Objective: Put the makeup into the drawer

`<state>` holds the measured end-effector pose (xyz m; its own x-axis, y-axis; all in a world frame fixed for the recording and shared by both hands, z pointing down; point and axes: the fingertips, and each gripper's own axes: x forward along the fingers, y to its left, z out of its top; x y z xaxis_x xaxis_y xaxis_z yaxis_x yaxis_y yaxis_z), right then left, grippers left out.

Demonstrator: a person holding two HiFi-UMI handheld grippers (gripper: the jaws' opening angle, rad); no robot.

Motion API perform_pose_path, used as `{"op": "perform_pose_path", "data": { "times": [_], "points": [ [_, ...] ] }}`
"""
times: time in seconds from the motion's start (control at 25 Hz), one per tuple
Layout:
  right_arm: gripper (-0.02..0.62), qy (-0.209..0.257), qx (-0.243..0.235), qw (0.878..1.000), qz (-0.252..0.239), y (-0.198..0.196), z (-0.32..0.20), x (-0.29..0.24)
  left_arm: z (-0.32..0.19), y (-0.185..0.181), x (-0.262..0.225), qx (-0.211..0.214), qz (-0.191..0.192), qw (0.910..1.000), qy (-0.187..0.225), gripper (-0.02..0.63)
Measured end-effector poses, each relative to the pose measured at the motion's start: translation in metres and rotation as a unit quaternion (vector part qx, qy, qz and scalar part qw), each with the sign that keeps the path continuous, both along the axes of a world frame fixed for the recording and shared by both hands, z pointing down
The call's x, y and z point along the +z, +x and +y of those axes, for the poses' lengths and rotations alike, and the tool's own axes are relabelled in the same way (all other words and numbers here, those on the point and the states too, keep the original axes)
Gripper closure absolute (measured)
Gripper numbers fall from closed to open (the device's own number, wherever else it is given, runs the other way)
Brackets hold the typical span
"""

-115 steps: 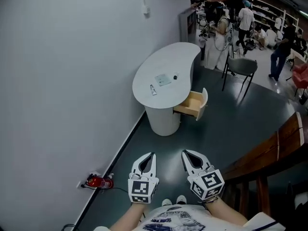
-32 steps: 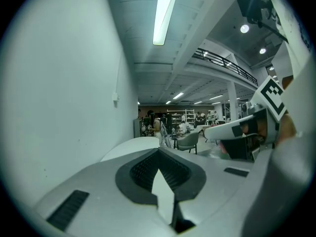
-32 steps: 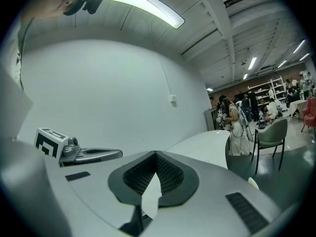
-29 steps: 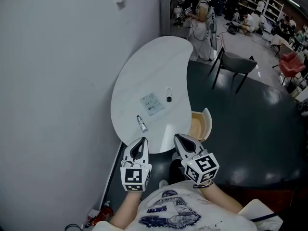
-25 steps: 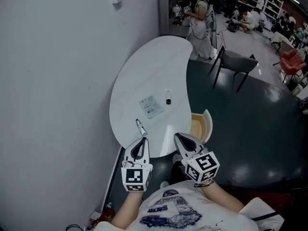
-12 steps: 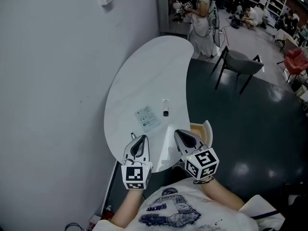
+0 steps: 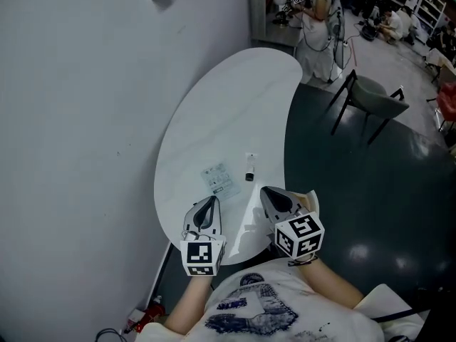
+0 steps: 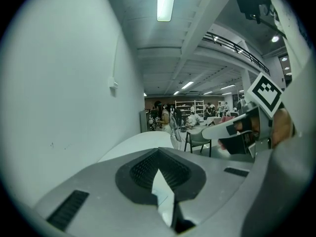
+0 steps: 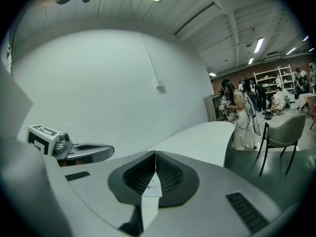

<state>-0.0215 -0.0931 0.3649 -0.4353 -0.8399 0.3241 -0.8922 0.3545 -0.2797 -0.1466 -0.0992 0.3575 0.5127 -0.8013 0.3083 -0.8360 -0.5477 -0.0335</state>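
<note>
Head view, nearest item: the person's white printed shirt (image 7: 249, 312), at the bottom edge, with both forearms reaching forward.

- Left gripper (image 7: 211, 204): grey two-jaw tool. Its jaws are pressed together with nothing between them. It is over the near end of the white kidney-shaped table (image 7: 228, 105).
- Right gripper (image 7: 269, 193): same make, jaws likewise together and empty. It is over the table's near right edge.
- Open white-fronted wooden drawer (image 7: 311, 199): juts out below that edge and is mostly covered by the right gripper.
- Flat pale rectangular packet (image 7: 219, 179): lies on the tabletop just beyond the left gripper.
- Small pale tube with a dark cap (image 7: 250, 168): lies near the table's right edge, beside the packet and not touching it.
- Grey chair (image 7: 374, 95): stands on the dark floor (image 7: 356, 191) past the table's right edge.
- People: at the far end of the room.
</note>
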Motion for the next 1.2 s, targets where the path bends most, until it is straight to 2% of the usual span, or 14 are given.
{"op": "perform_pose_path", "data": {
  "times": [0.32, 0.8, 1.2],
  "points": [
    [0.575, -0.017, -0.021, 1.0, 0.01, 0.021, -0.031, 0.02, -0.023, 0.014, 0.017, -0.034, -0.005, 0.9993, -0.015, 0.558],
    [0.57, -0.052, -0.039, 0.997, 0.044, 0.029, -0.062, 0.065, -0.04, 0.015, 0.038, -0.069, -0.012, 0.9971, -0.032, 0.558],
    [0.446, -0.088, -0.05, 0.994, 0.052, 0.024, -0.087, 0.102, -0.062, 0.02, 0.062, -0.077, -0.007, 0.9961, -0.043, 0.558]
  ]
}}
